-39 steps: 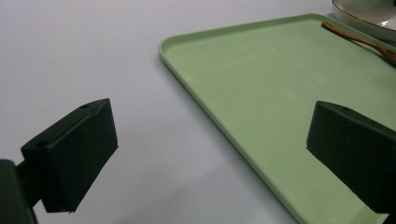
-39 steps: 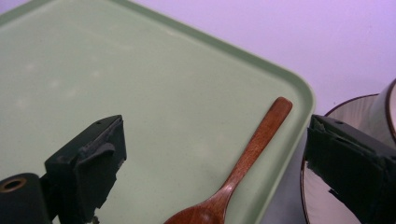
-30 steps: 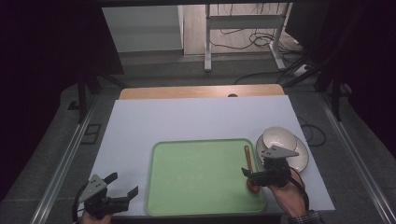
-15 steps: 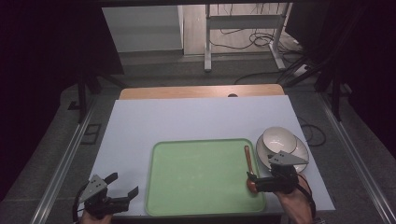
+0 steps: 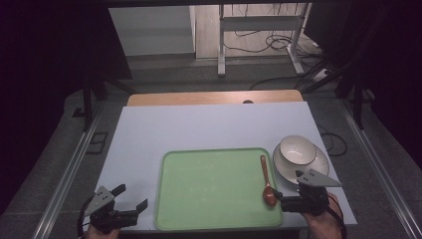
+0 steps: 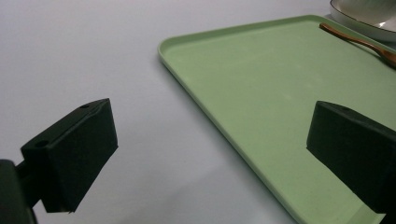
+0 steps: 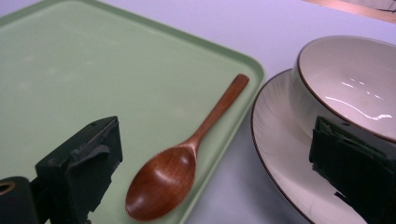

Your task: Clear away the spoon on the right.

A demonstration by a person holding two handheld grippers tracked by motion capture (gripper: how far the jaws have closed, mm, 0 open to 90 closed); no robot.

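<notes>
Two black handheld two-jaw grippers. Left gripper (image 5: 133, 196): grey three-cornered plate (image 5: 103, 194) on top, black cable loops beside hand. Its blocky matte black jaw pads (image 6: 77, 151) have small screw holes near the top edge. Right gripper (image 5: 275, 195): same grey plate (image 5: 312, 177); its pads (image 7: 84, 161) look worn and scuffed. Black cable at right wrist.

High view: overhead, facing 12 o'clock, far | left gripper view: low over table, close, facing 2 o'clock | right gripper view: low, very close | shared: green tray (image 5: 214, 189) (image 6: 280, 93) (image 7: 93, 70), wooden spoon (image 5: 266, 181) (image 6: 359, 42) (image 7: 187, 149).
</notes>
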